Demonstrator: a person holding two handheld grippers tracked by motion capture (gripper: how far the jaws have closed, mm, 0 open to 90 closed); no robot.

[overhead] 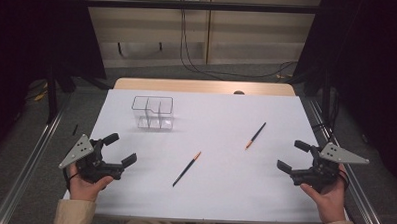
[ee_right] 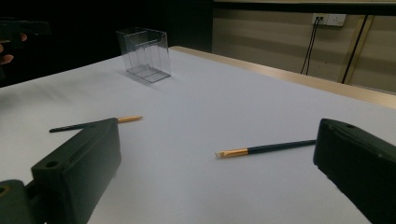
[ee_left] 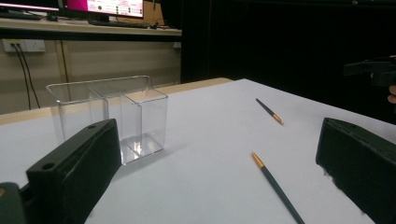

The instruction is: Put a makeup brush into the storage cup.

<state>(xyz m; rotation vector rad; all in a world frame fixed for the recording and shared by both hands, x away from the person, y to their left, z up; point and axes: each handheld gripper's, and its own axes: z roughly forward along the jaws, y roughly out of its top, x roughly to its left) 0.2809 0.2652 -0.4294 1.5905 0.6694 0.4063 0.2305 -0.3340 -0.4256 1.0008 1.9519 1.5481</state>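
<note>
Two thin dark-handled brushes with gold ferrules lie flat on the white table (overhead: 218, 193). One brush (overhead: 187, 168) is near the middle front, the other brush (overhead: 255, 135) is right of centre. A clear plastic holder (overhead: 152, 113) with compartments stands upright at the back left. My left gripper (overhead: 120, 149) hovers open at the front left with nothing between its jaws. My right gripper (overhead: 292, 155) is open at the front right, also holding nothing. From the left gripper (ee_left: 217, 140) I see the holder (ee_left: 112, 116) and the nearer brush (ee_left: 275, 184). Ahead of the right gripper (ee_right: 217, 140) lies a brush (ee_right: 266, 149).
A wooden strip (overhead: 205, 86) borders the table's far edge. Cables (overhead: 198, 62) hang down the wall behind. Metal rails (overhead: 29, 161) run along both sides of the table on the floor. Dark curtains flank the scene.
</note>
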